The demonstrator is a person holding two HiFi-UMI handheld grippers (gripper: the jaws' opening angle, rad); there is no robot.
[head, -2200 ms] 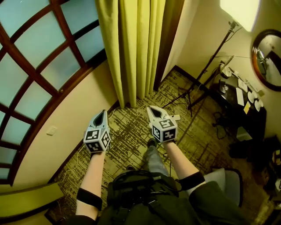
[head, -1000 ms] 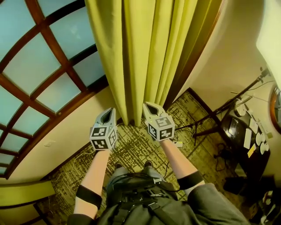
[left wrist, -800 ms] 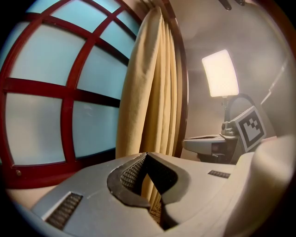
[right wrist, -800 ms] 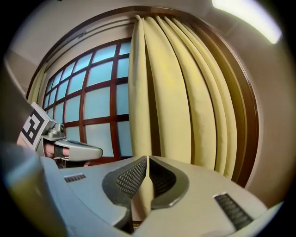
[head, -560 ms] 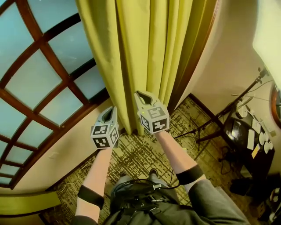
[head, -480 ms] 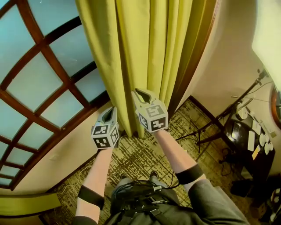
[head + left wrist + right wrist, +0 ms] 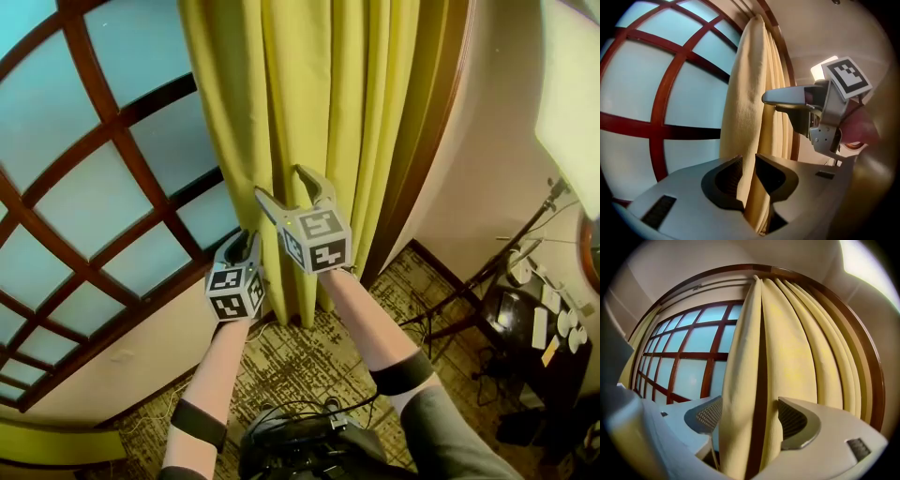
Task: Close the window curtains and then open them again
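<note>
Noted: one yellow curtain, bunched at right of window. Between left gripper jaws, narrowly parted and opening: the curtain's edge fold. Between right gripper jaws, wide and opening: two folds, unclamped. Two grippers, side by side.

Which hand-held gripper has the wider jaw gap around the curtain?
The right hand-held gripper: its opening jaws straddle two curtain folds; the left hand-held gripper, also opening, narrowly flanks one.

head view: high, downward | gripper views: close along jaws | shared: curtain
</note>
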